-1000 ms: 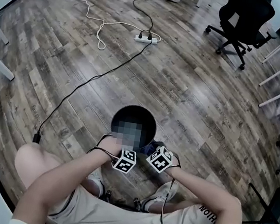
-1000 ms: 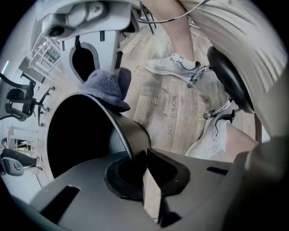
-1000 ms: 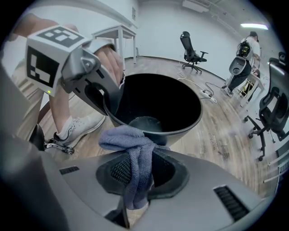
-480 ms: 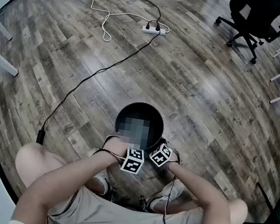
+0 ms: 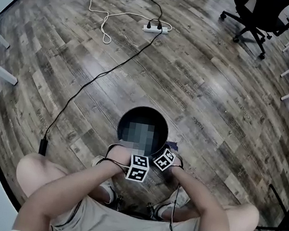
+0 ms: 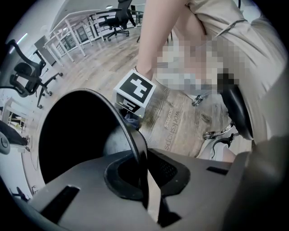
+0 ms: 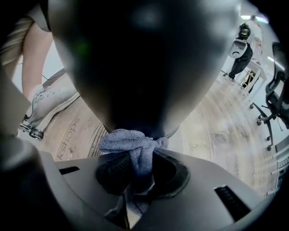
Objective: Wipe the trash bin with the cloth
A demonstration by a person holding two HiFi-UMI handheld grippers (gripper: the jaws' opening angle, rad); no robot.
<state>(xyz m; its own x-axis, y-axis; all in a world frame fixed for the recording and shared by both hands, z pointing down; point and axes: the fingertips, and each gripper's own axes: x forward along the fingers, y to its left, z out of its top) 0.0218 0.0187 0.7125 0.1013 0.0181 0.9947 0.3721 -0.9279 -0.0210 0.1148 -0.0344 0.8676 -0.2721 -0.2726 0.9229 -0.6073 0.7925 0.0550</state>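
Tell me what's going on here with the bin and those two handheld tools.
A person is bent over a black trash bin on the wooden floor. The left tool is clamped on the bin's rim, steadying it. The right tool grips a bunched blue-grey cloth and holds it against the bin's outer wall, low down near the floor. The wipe looks under way.

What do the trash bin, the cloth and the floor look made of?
Trash bin: dark, smooth, faint sheen, thin rim; metal or plastic, unclear.
Cloth: blue-grey microfibre or terry, fuzzy looped nap.
Floor: wood or wood-look laminate, grained planks.
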